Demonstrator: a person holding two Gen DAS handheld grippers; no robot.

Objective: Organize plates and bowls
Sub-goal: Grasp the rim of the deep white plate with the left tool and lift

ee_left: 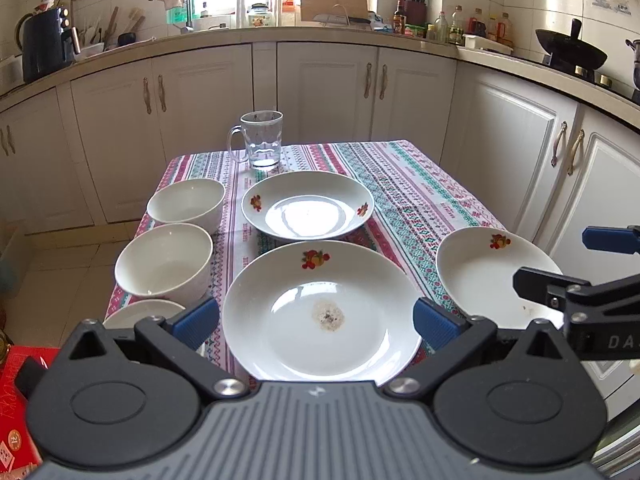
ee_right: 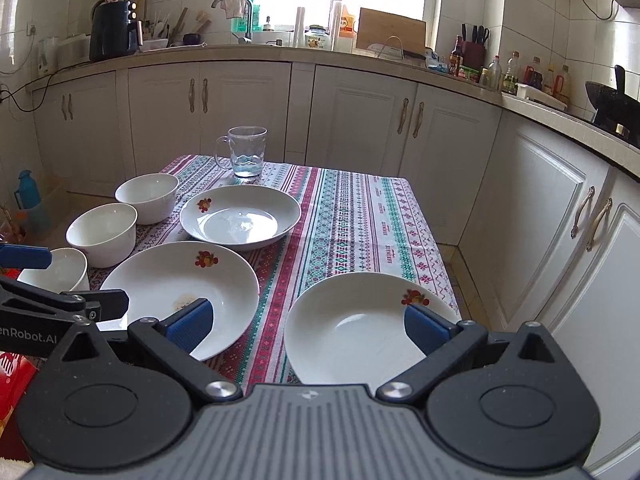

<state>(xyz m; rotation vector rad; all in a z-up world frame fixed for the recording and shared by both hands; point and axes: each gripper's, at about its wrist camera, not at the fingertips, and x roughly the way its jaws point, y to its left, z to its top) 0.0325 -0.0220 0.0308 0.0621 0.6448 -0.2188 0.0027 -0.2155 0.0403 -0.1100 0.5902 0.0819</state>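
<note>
sitting spread out and unstacked on the striped patterned tablecloth point(ee_right: 352, 216): three white ceramic plates with fruit decals and three plain white bowls. lying nearest the left side, the soiled white plate point(ee_left: 320, 312); beyond it, the far deep plate point(ee_left: 308, 204); off to the right, well apart, the right-hand white plate point(ee_right: 360, 320). lining up along the left table edge, the far bowl point(ee_left: 188, 200), the middle bowl point(ee_left: 164, 260) and the near bowl point(ee_right: 60, 270). standing behind, a clear glass mug point(ee_left: 262, 140).

hovering over the soiled plate, the left gripper point(ee_left: 316, 320), jaws spread wide, holding nothing. hanging above the right-hand plate, the right gripper point(ee_right: 308, 320), jaws likewise spread, pinching nothing.

judging from this, nothing yet stacked; all gathering of plates and nesting of bowls remaining.
</note>
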